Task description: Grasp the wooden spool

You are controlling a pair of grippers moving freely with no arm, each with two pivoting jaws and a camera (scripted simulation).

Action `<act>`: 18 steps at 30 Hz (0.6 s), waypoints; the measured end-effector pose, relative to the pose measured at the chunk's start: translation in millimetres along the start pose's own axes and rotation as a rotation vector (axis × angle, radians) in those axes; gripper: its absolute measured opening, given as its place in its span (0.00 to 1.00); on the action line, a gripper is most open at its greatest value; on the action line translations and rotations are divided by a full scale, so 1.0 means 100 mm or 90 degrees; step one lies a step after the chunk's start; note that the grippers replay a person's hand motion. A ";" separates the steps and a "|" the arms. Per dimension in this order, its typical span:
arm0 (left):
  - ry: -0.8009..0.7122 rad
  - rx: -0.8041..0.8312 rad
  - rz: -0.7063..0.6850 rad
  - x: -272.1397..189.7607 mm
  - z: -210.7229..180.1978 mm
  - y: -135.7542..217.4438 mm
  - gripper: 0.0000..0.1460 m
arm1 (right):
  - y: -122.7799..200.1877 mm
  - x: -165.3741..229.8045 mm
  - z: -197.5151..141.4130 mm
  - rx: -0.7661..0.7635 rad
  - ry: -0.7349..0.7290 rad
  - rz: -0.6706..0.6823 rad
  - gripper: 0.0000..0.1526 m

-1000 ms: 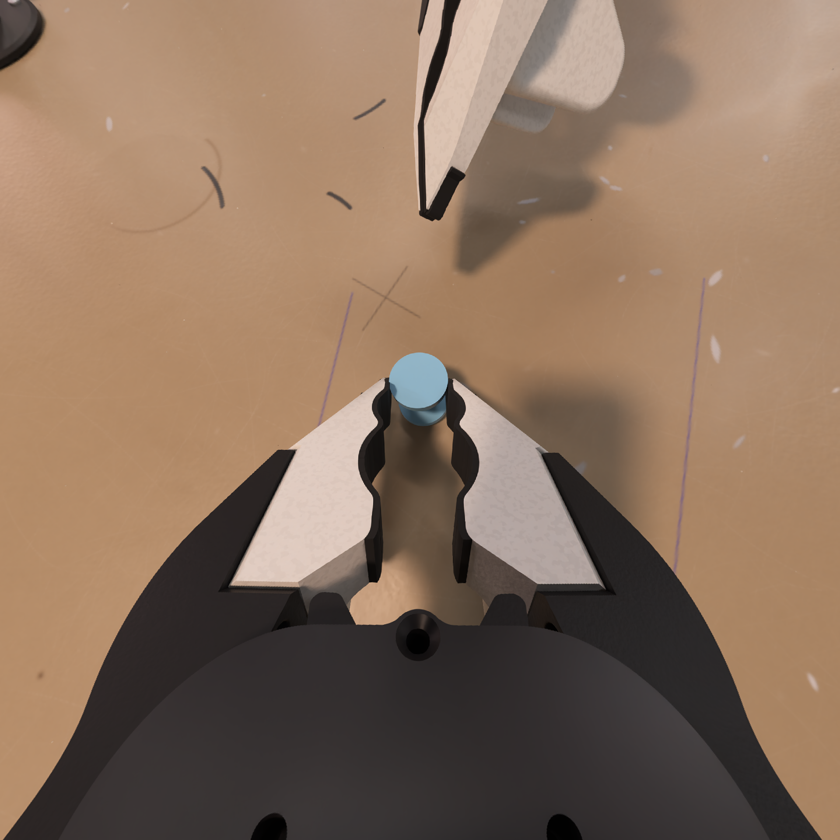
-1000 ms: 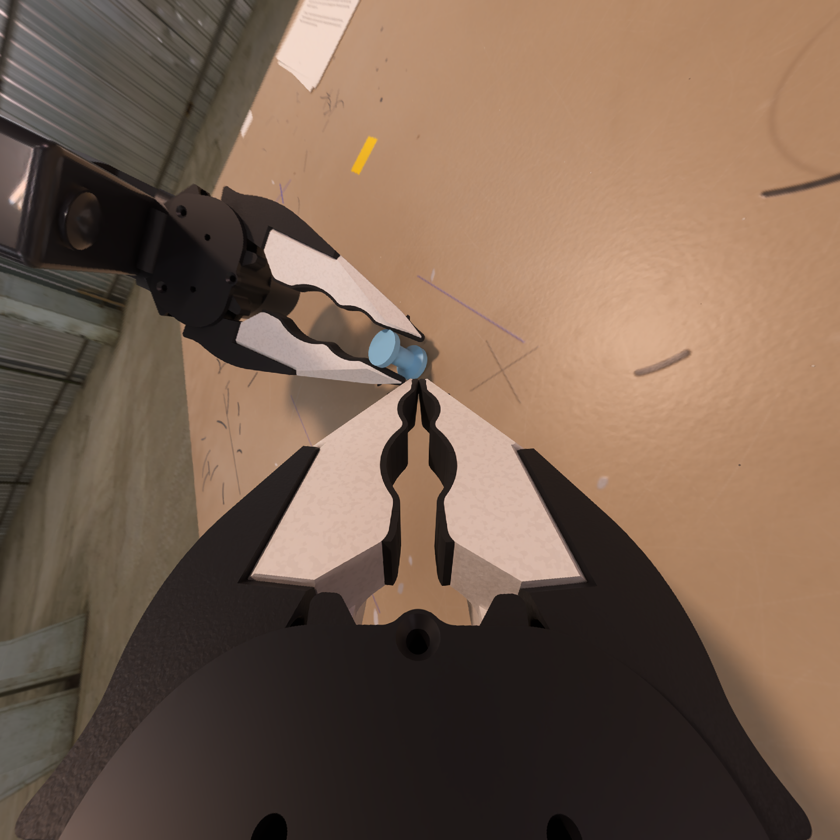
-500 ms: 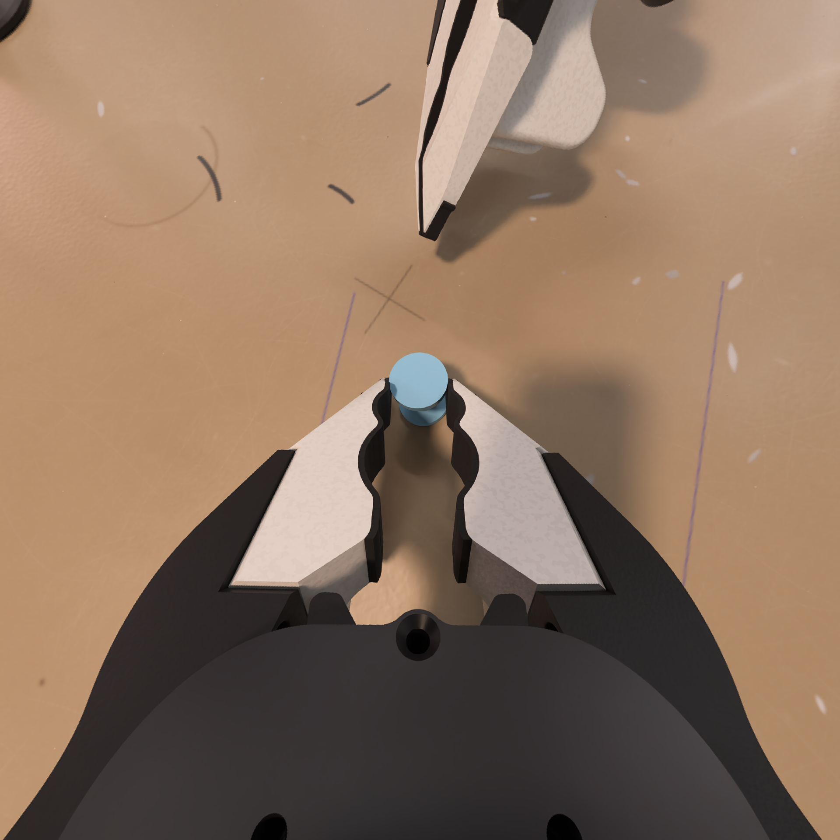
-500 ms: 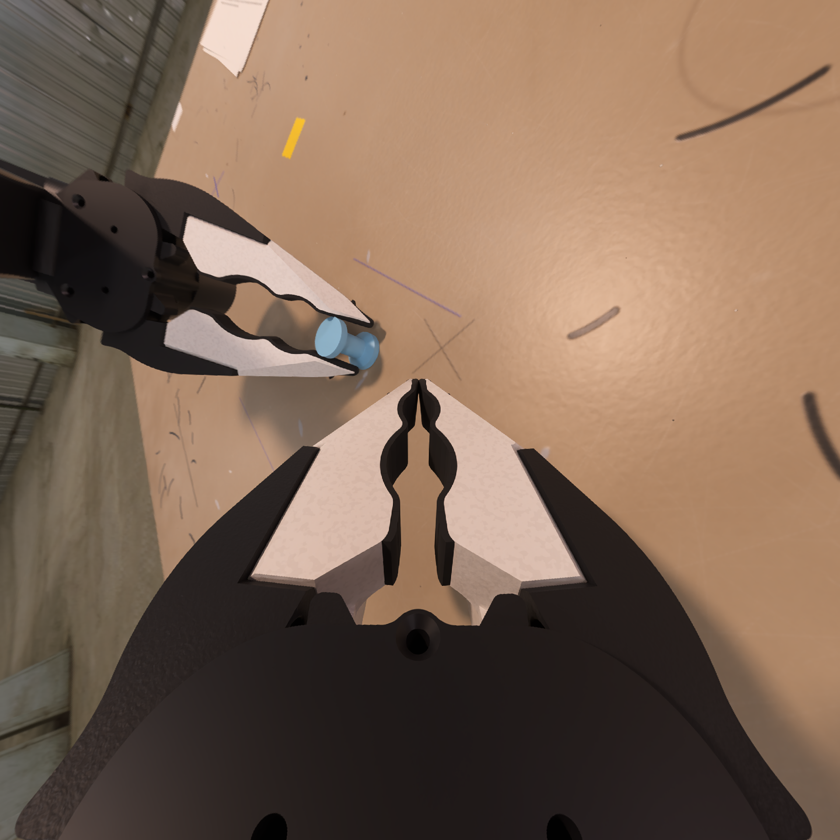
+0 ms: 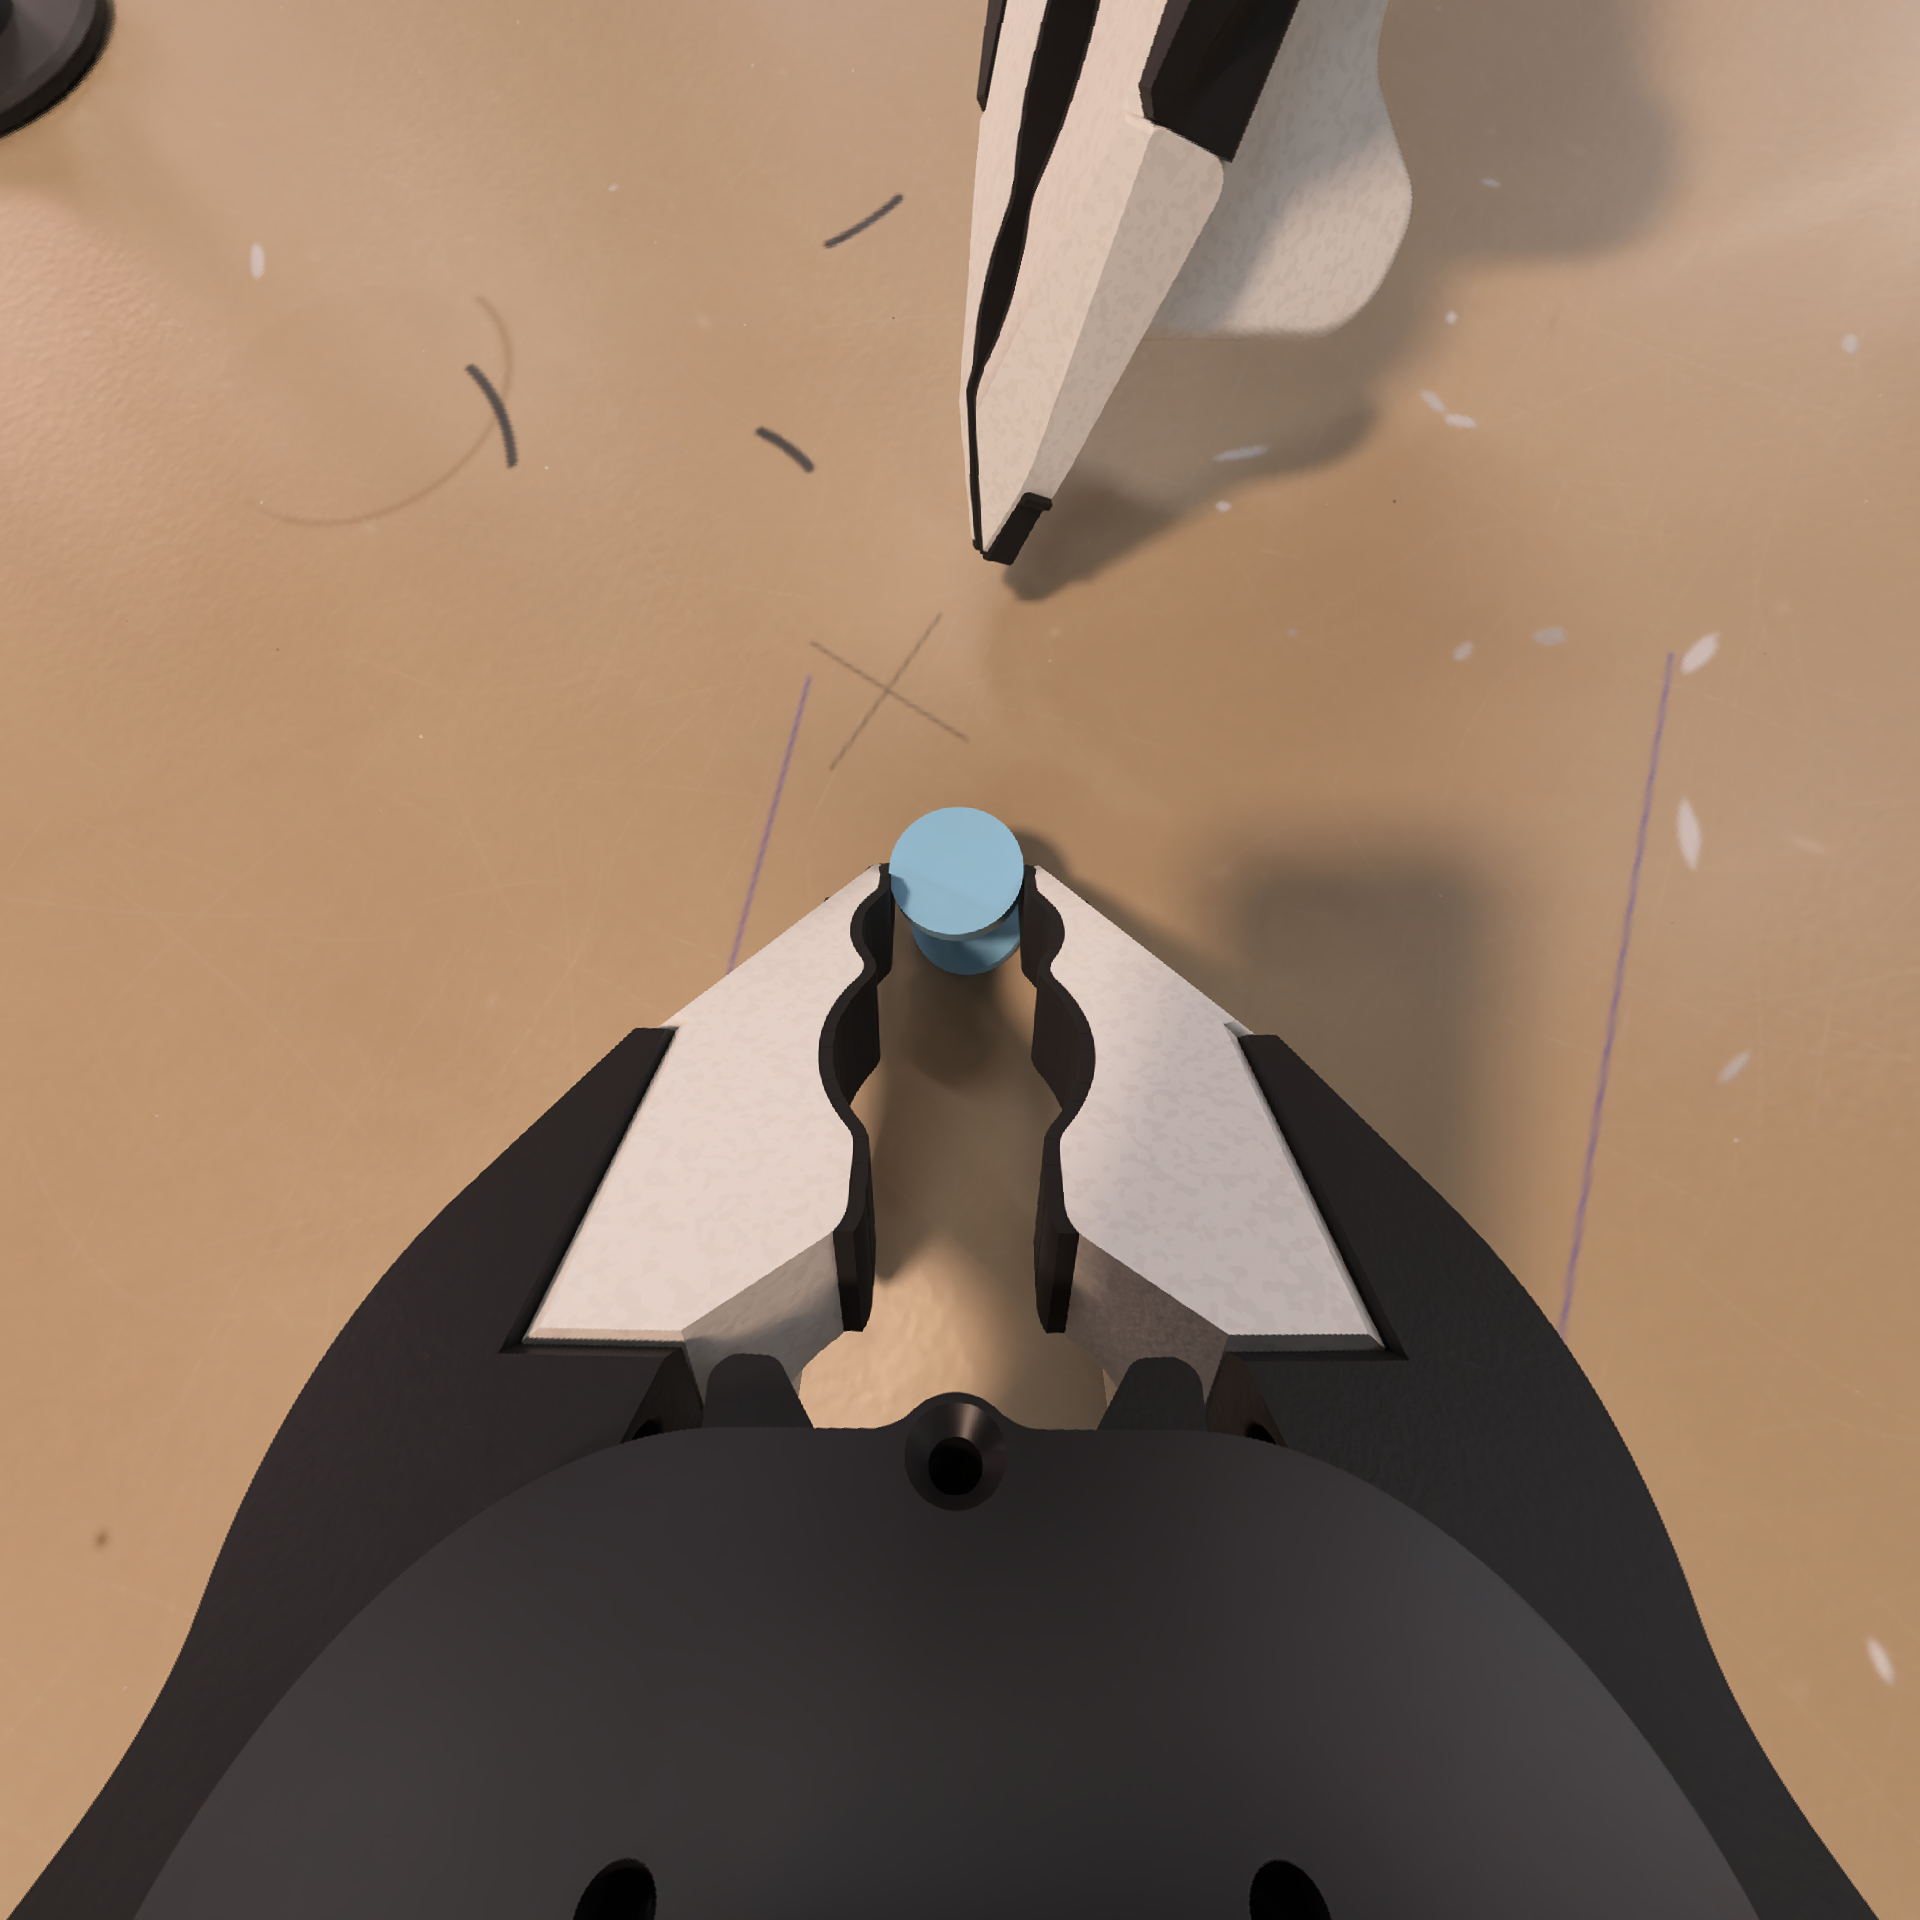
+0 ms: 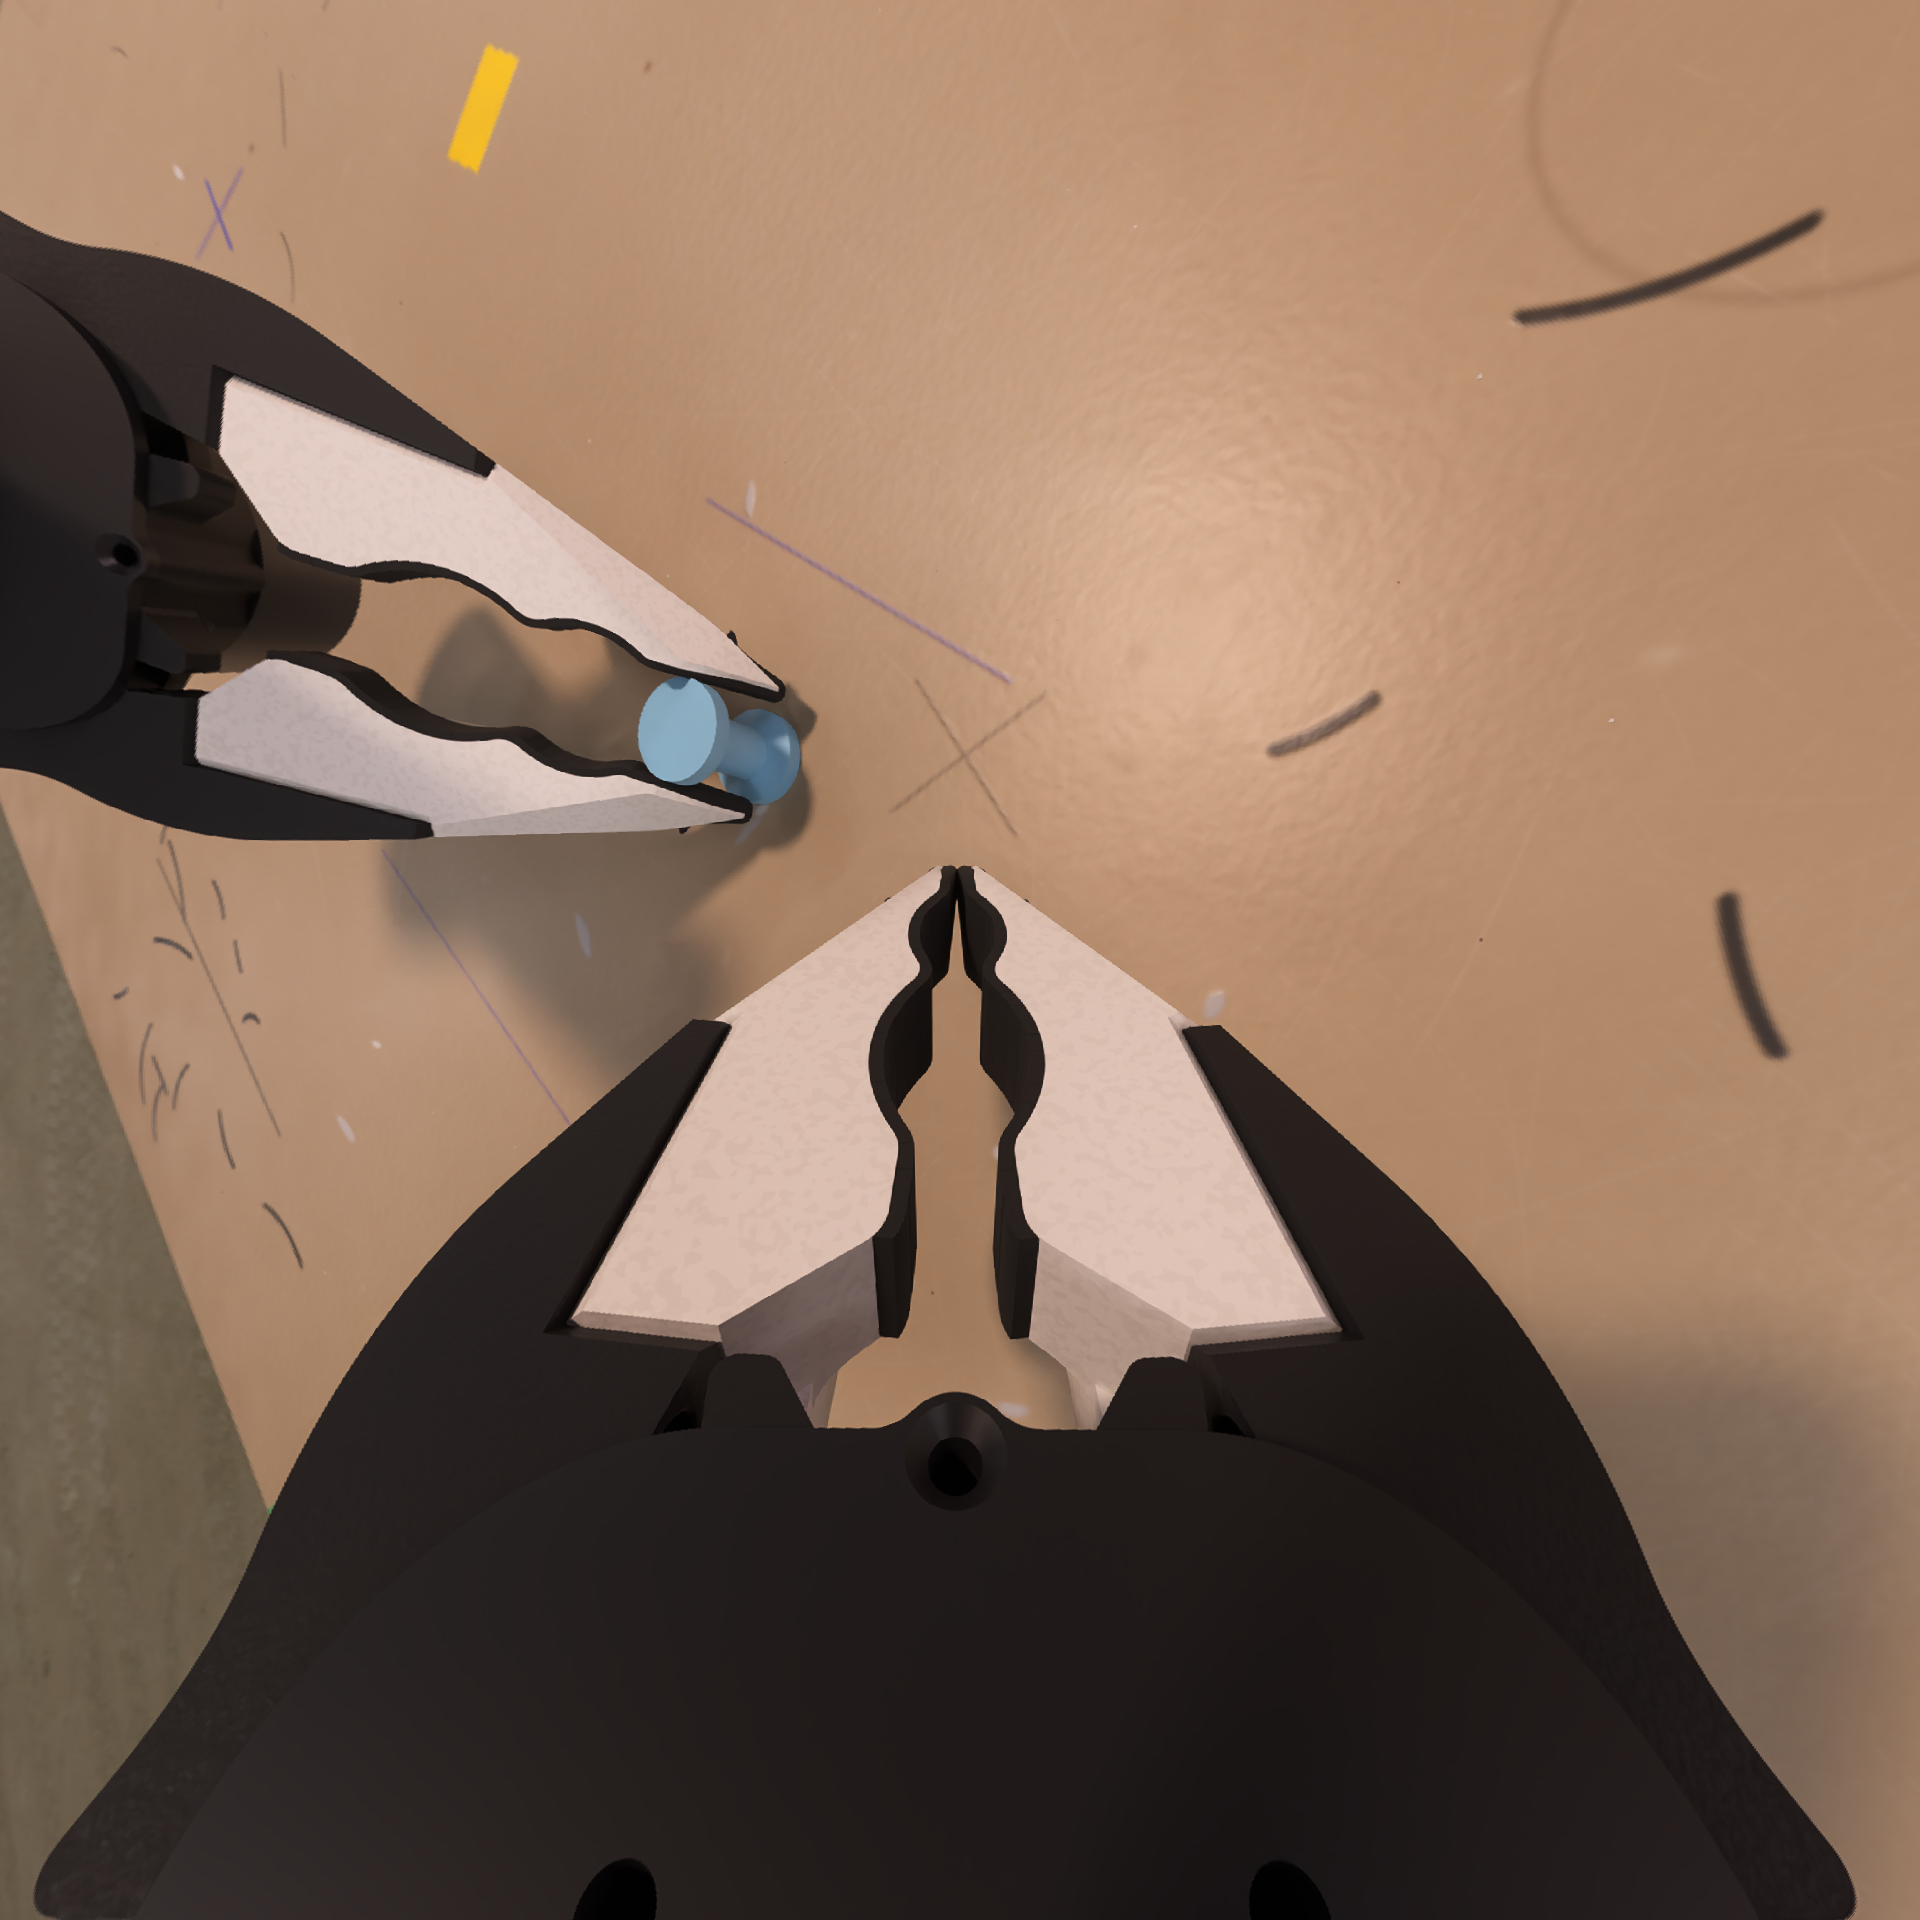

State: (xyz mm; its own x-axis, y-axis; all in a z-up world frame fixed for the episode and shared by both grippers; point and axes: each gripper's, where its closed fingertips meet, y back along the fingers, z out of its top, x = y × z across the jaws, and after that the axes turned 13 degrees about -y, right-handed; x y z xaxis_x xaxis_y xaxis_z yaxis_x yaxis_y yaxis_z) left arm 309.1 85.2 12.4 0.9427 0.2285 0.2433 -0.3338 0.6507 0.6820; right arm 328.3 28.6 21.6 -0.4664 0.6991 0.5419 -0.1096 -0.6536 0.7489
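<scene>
The spool is small and light blue, with two round flanges and a narrow waist. My left gripper is shut on the spool at its fingertips, with the near flange facing the camera. The right wrist view shows the spool between the left gripper's tips, close above the tan table. My right gripper is shut and empty, a short way to the right of the spool. In the left wrist view it points down beyond the spool.
The tan tabletop bears a pencilled cross, thin purple lines and dark curved scuffs. A yellow tape strip lies far off. The table edge runs at lower left. A dark round object sits at the top left corner.
My right gripper has drawn back from the spool and stayed shut. The left gripper has kept its grip on the spool and barely moved.
</scene>
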 end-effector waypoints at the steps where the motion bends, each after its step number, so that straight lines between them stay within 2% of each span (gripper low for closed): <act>1: 0.000 0.000 0.001 0.00 0.00 0.00 0.16 | 0.00 0.00 0.00 0.000 0.004 -0.006 0.00; 14: 0.000 0.003 0.007 -0.01 0.01 -0.01 0.16 | 0.00 -0.03 0.02 -0.013 0.102 -0.132 0.00; 18: 0.003 0.004 0.012 -0.01 0.02 -0.01 0.16 | 0.00 -0.03 0.02 -0.033 0.109 -0.140 0.00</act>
State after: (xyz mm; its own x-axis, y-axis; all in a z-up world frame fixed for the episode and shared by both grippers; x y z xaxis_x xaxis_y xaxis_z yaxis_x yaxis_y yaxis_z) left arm 309.0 82.8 12.4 0.9363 0.2434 0.2532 -0.3512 0.6417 0.6819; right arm 331.3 26.9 20.1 -0.5677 0.7692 0.2933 -0.2668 -0.5090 0.8184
